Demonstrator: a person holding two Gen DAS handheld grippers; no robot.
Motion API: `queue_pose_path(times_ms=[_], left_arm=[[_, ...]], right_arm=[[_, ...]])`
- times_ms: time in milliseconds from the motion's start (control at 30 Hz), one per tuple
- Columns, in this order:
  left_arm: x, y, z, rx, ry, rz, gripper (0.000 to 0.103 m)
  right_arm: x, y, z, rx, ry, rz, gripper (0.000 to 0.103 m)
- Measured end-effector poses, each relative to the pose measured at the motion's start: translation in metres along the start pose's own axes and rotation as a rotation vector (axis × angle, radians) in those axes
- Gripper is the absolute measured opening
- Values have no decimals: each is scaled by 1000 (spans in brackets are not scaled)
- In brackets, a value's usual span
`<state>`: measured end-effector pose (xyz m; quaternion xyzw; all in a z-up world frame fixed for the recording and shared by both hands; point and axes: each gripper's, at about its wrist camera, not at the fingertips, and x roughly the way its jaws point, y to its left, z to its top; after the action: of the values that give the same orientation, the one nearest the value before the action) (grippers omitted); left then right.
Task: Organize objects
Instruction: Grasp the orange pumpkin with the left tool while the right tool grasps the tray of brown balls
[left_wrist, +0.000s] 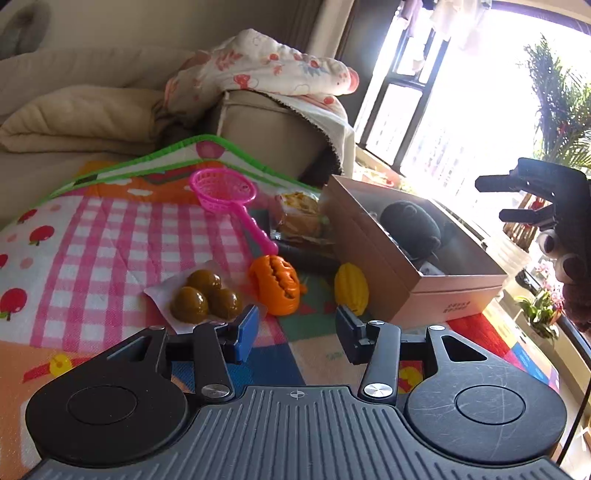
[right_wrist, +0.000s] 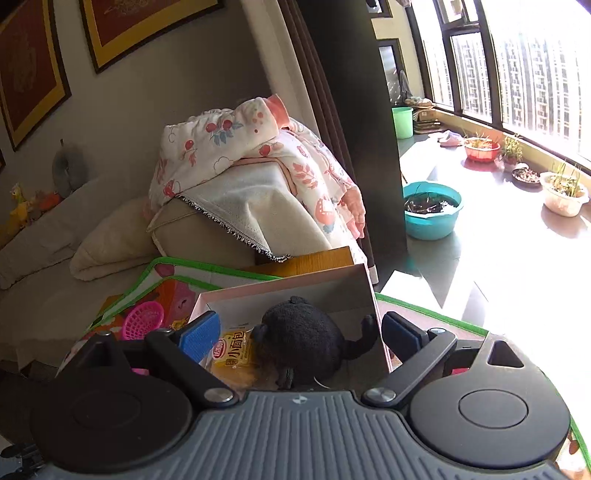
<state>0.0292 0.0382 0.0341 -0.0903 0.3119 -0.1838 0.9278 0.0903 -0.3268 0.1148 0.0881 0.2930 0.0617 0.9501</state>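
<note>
Sunlit play mat (left_wrist: 110, 236) holds toys (right tool (right_wrist: 299, 332) over box (right_wrist: 288, 291)).

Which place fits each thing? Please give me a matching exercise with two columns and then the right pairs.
Things:
1. black plush toy
2. pink toy strainer
3. orange toy pumpkin
4. floral garment

Places:
A. draped over the sofa armrest
B. on the mat, left of the yellow toy
C. inside the cardboard box
D. on the mat, beyond the pumpkin

Pairs: 1-C, 2-D, 3-B, 4-A
</note>
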Motion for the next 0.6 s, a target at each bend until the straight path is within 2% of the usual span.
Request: queue_pose_path(times_ms=[167,267,433,600], left_arm=[[10,-6,9,57,-14,32,50],[17,-8,17,63,-18,59,50],[25,-10,21,38,-12,80,50],[34,-15,16,64,17,92,50]], right_arm=[[-29,28,-52,-240,-65,-58,102],[-35,45,-89,-333,-27,-21,103],[-34,61,-132,-384,22,29,103],[-23,65,-150,-363,41,33,103]])
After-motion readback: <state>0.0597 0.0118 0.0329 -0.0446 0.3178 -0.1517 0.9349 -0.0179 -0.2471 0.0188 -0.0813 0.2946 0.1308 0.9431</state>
